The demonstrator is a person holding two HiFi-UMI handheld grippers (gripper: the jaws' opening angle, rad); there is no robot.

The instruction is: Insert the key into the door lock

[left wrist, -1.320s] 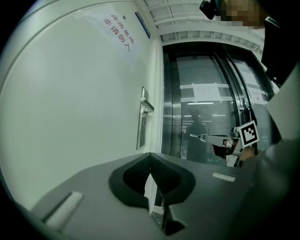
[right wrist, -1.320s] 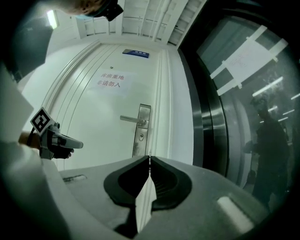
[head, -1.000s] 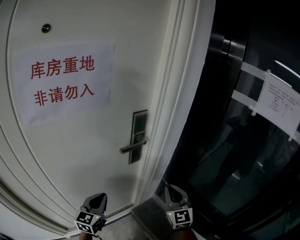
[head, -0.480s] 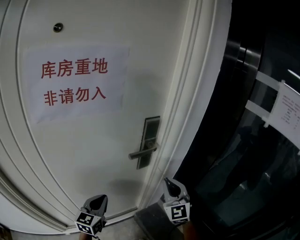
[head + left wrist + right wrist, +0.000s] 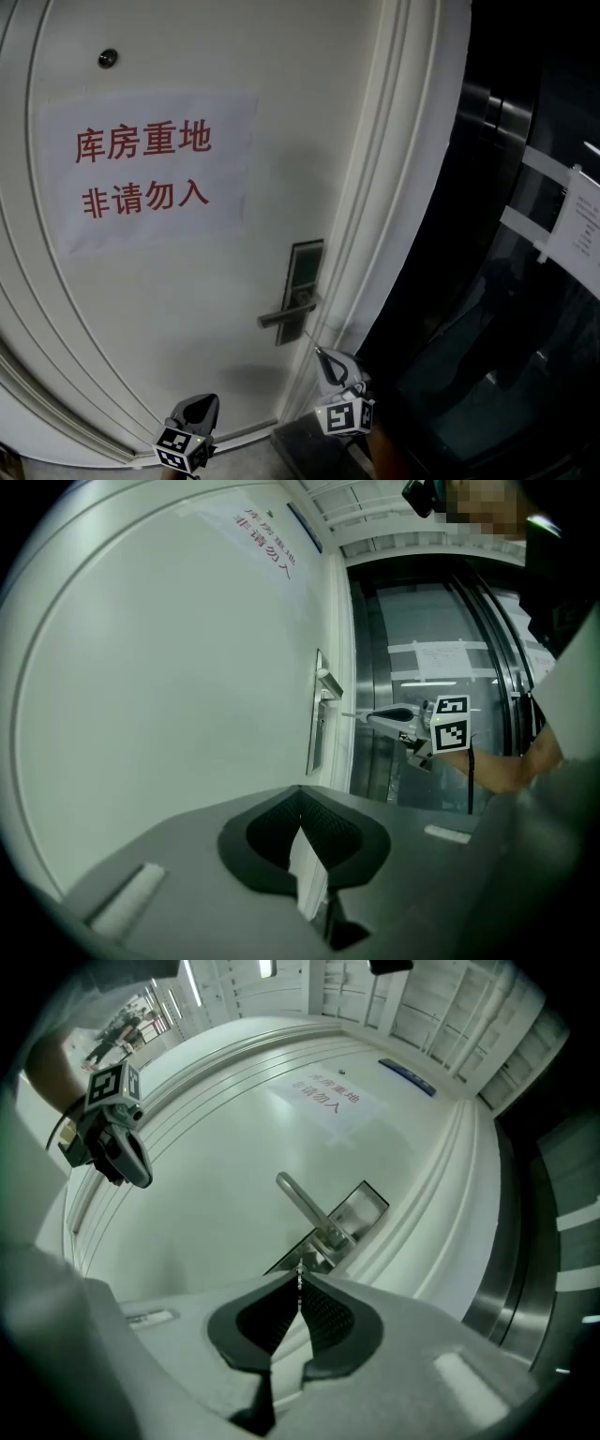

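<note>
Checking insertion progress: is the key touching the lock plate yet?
Apart. The left gripper view shows it side-on: the key tip in the right gripper ends short of the lock plate, with white door frame visible between.

Your right gripper (image 5: pixel 330 364) points level, its fingers (image 5: pixel 330 1314) pinched on the key (image 5: pixel 300 1276). Your left gripper (image 5: pixel 200 405) sits well left of those fingers, its own fingers (image 5: pixel 267 829) together.

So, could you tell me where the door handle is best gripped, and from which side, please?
Grip the door handle on its free left end, away from the lock plate. The lever is a slim, near-level bar standing off the door, so come straight at the door with the left tongs above and below it.
</note>
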